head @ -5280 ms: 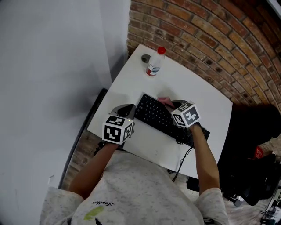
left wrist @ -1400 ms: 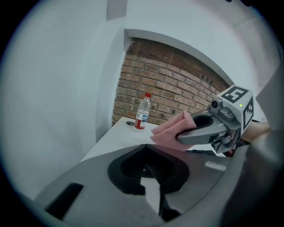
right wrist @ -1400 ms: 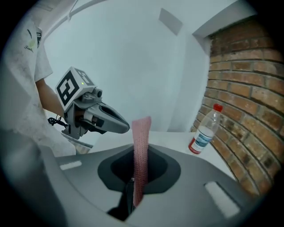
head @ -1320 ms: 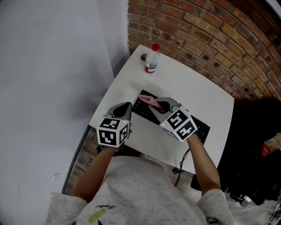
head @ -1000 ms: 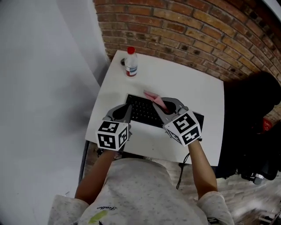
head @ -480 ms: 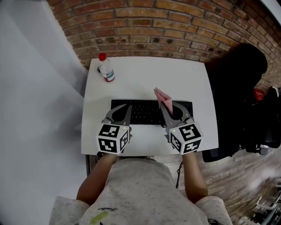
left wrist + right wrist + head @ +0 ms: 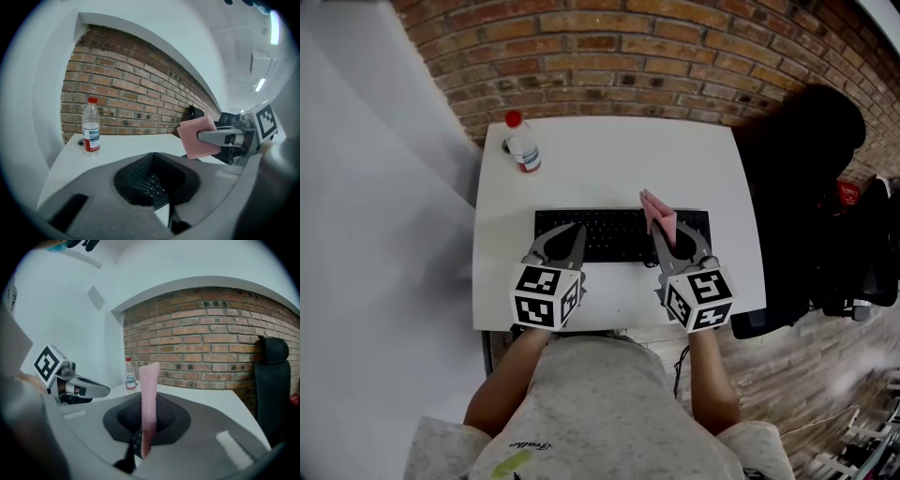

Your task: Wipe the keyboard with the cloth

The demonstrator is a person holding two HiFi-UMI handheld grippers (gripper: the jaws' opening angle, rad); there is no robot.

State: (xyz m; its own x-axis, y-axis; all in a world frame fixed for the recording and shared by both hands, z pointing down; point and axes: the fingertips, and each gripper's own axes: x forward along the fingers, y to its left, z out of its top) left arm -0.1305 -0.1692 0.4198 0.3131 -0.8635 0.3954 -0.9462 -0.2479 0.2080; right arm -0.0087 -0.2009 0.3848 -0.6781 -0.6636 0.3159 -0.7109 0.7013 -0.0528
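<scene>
Cloth (image 7: 149, 399) looking soft and nubbly, keyboard (image 7: 602, 232) showing matt black plastic, table (image 7: 619, 159) lying smooth, bottle (image 7: 91, 133) gleaming clear plastic, wall (image 7: 211, 348) showing rough brick.

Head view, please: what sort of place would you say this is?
Probably an office or studio workspace: a black keyboard on a white table set against a bare brick wall, with a black office chair beside it.

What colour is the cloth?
The cloth is pink, clearest in the right gripper view.
</scene>
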